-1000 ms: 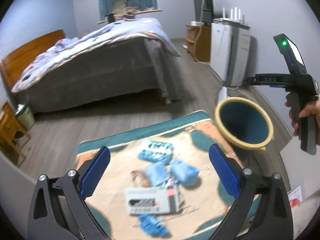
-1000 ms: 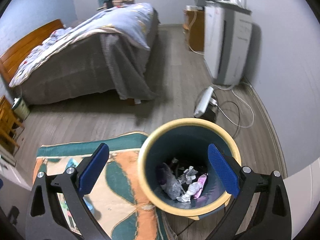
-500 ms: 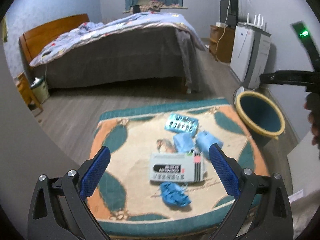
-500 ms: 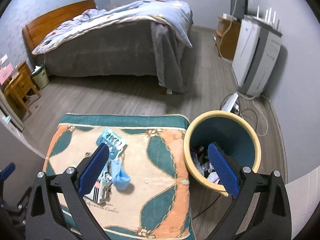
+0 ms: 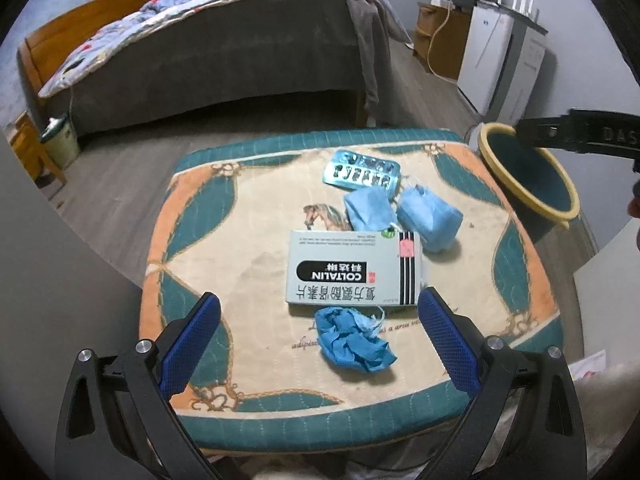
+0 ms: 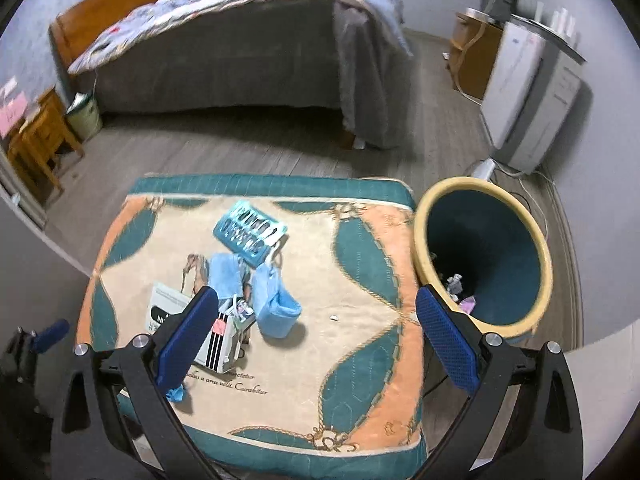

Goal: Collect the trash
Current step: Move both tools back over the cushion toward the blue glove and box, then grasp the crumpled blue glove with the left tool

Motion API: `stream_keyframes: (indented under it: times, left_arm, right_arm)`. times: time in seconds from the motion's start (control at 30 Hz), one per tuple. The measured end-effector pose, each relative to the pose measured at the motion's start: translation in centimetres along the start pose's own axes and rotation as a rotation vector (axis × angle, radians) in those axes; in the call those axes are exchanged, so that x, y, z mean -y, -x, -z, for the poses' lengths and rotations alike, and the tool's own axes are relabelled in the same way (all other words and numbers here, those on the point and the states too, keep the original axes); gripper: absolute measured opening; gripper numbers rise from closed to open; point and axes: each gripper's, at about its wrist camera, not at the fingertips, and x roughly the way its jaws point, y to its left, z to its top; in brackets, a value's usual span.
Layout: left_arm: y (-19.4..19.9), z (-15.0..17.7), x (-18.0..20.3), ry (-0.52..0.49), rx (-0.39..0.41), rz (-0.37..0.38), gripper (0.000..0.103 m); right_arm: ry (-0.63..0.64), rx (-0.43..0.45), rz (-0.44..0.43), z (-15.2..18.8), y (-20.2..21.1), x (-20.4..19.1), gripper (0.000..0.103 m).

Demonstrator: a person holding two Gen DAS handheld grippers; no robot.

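Trash lies on a patterned cushion (image 5: pixel 200 248): a white medicine box (image 5: pixel 352 268), a crumpled blue wad (image 5: pixel 352 340), two folded blue masks (image 5: pixel 430 216), and a teal blister pack (image 5: pixel 362 172). My left gripper (image 5: pixel 316 338) is open and empty, hovering just above the crumpled wad. My right gripper (image 6: pixel 316 336) is open and empty above the cushion (image 6: pixel 360 360), right of the box (image 6: pixel 216 340) and masks (image 6: pixel 276 300). The yellow-rimmed teal bin (image 6: pixel 480 256) stands right of the cushion with scraps inside; it also shows in the left wrist view (image 5: pixel 528 172).
A bed (image 5: pixel 224 48) stands behind the cushion across grey wood floor. A white appliance (image 6: pixel 528 96) and a wooden cabinet (image 6: pixel 468 56) line the right wall, with cables on the floor. A wooden nightstand (image 6: pixel 36 136) and small green bin (image 6: pixel 84 116) are at left.
Both grippers swung left and pulled back from the bin toward the cushion. The trash now sits closer and lower in the left view. Both jaws stayed open.
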Motion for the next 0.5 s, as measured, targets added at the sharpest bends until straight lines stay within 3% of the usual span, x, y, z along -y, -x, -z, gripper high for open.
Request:
stream_keyframes:
  times: [0.4, 0.5]
  left_arm:
    - [-4.1, 1.5, 1.0, -0.045, -0.142, 0.044, 0.094]
    - [-5.5, 2.0, 1.2, -0.05, -0.188, 0.071, 0.086]
  right_arm:
    - [0.035, -0.076, -0.051, -0.1, -3.6, -1.9, 0.097]
    - [0.051, -0.085, -0.058, -0.2, -4.1, -2.4, 0.097]
